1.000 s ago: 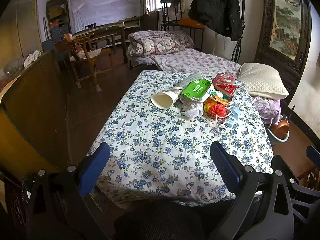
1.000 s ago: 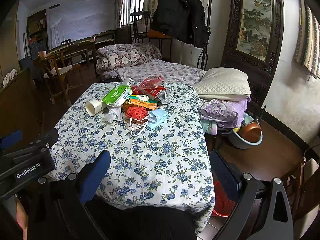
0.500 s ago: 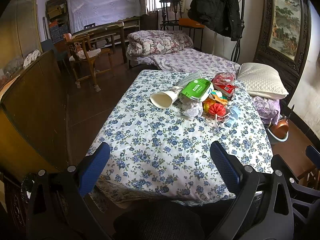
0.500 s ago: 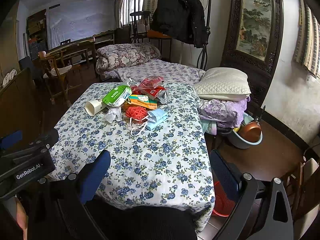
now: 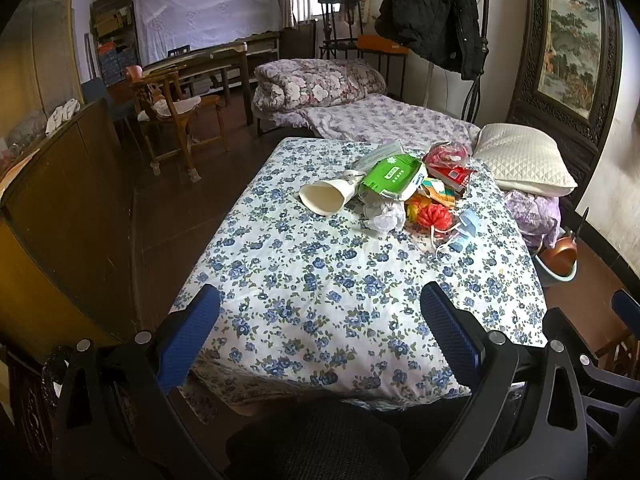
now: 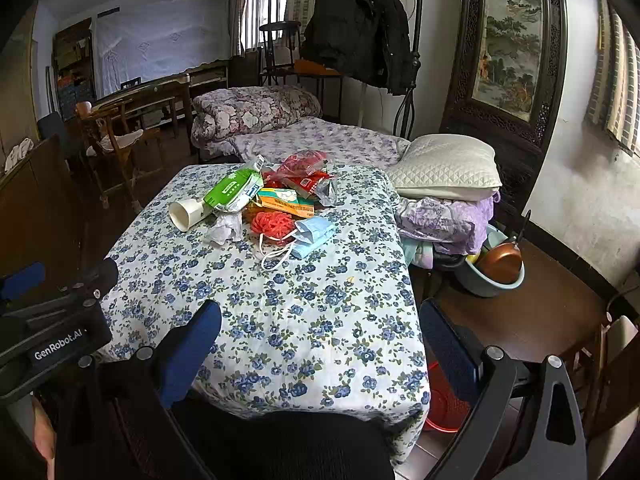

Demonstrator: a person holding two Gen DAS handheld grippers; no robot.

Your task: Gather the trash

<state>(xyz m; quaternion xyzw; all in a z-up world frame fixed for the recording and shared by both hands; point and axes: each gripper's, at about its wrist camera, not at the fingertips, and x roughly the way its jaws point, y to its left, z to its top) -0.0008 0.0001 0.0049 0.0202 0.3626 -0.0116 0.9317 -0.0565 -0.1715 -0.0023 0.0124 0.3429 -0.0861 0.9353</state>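
While both tongs hang above the near edge of the desk, the lot stands as follows.
Left tongs: fingers spread wide, nothing between them, held over the near edge and well apart from the trash.
Right tongs: spread wide and empty, likewise at the near edge; the left unit shows at this view's left margin.
Desk: covered in a white cloth with blue flowers; its near half is bare cloth.
Trash pile: clustered on the far half of the desk, toward the centre.
Paper cup: white, lying on its side at the pile's left end, mouth toward the camera.
Green packet: touching the cup's base, partly over other items.
Crumpled tissue: white, just in front of the green packet.
Red net: beside the tissue, in the middle of the pile.
Face mask: pale blue, nearest item on the right, white ear loops trailing toward the camera.
Red wrapper: at the far side of the pile.
Red basket: on the floor beside the desk's right near corner.
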